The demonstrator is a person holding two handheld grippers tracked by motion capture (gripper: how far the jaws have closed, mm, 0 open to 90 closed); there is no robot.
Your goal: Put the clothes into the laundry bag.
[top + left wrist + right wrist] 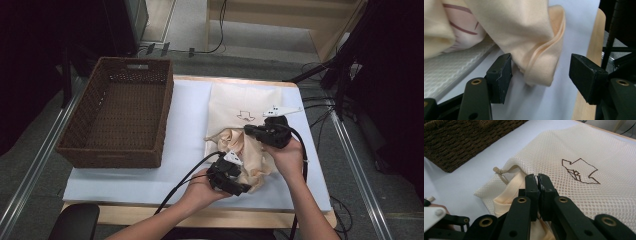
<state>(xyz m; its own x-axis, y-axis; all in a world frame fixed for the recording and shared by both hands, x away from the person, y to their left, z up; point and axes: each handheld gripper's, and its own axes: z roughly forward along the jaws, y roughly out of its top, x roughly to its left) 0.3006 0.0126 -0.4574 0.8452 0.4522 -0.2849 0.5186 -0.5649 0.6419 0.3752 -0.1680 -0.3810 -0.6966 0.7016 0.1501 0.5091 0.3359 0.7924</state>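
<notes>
Both grippers' fingers differ in state: the right gripper (538,178) has its jaws pressed together, pinching the edge of the mesh laundry bag (584,152) at its opening, while the left gripper (540,72) has its jaws spread wide, with a hanging fold of the peach garment (534,42) between them, touching the left-hand jaw and well clear of the other. Largest item on record is the table (220,216), wooden-edged and covered by a white mat (187,120). A dark wicker basket (82,145) stands on the mat's left part, near the bag and apart from it. The cream mesh bag lies flat at the centre-right of the mat and carries a brown outline emblem (580,171). The garment lies bunched at the bag's near end, partly inside the opening, between the two hands. The bag's zipper pull (500,173) lies at the corner of the opening, just beside the right gripper's jaws. Cables (180,185) trail from both grippers toward the table's near edge.
</notes>
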